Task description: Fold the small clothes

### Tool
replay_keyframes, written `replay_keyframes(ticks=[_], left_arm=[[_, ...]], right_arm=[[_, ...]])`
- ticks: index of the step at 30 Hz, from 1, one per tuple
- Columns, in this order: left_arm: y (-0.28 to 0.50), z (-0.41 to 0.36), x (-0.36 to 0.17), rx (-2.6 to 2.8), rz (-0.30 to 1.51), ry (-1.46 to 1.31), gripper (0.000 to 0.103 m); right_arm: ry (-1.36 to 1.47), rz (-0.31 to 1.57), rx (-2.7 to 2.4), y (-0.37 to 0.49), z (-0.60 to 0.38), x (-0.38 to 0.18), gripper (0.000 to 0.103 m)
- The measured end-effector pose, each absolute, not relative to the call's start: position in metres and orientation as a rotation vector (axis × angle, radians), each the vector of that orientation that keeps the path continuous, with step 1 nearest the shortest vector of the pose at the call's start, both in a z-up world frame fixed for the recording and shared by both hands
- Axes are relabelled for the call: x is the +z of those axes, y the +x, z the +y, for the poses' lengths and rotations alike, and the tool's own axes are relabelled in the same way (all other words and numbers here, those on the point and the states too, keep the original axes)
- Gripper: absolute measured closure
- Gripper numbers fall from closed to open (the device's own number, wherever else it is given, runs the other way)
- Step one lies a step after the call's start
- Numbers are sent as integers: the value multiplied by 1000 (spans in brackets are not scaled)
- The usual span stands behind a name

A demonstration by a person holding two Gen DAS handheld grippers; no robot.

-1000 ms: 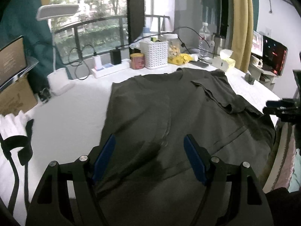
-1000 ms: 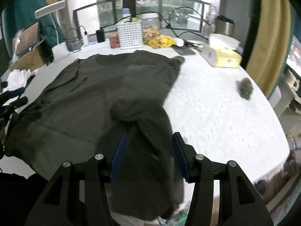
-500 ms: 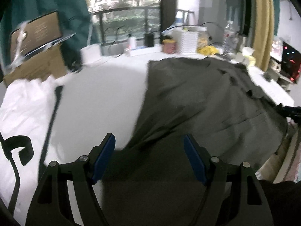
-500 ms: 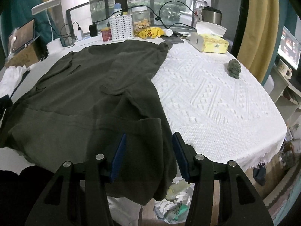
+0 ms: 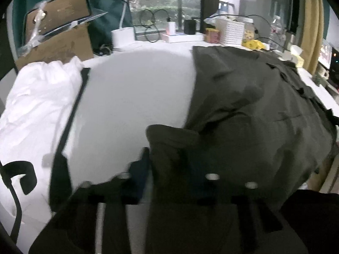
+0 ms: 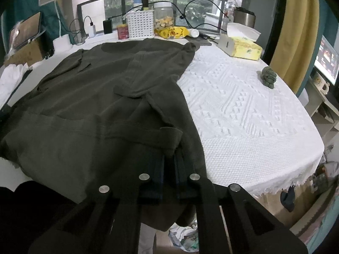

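Both grippers (image 5: 169, 165) (image 6: 168, 165) pinch the hem of the dark shirt (image 6: 101, 97), neck toward the window

no text, label, brand or number is legible in either view. the small red tin (image 6: 123, 31) at 11 o'clock on the table carries a printed band, too small to read. the yellow snack packet (image 6: 172, 31) at 12 o'clock shows a dark drawn figure, no letters resolvable. the lit screen (image 6: 326, 60) at 3 o'clock is blurred. left wrist view is motion-smeared throughout.
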State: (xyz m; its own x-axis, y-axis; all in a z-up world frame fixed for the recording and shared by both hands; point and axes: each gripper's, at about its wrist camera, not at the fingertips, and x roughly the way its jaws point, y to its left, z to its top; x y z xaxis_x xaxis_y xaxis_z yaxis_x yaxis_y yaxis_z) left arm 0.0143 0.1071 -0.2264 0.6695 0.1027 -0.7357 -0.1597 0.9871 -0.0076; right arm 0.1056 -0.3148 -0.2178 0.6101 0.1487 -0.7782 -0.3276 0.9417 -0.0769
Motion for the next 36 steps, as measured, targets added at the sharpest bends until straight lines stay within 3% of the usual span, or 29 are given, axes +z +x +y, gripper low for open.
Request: replay_keyframes(ticks=[1, 4, 11, 36], left_arm=[[13, 104, -225, 137, 816, -75, 95], [7, 96, -216, 133, 778, -51, 101], [-13, 85, -187, 204, 659, 31, 101], [-3, 92, -132, 139, 527, -54, 101]], right_arm=[[-219, 870, 276, 105, -315, -216, 96], [-217, 850, 275, 103, -316, -209, 97], [-209, 793, 269, 94, -319, -191, 98], [-140, 645, 236, 92, -337, -136, 98]])
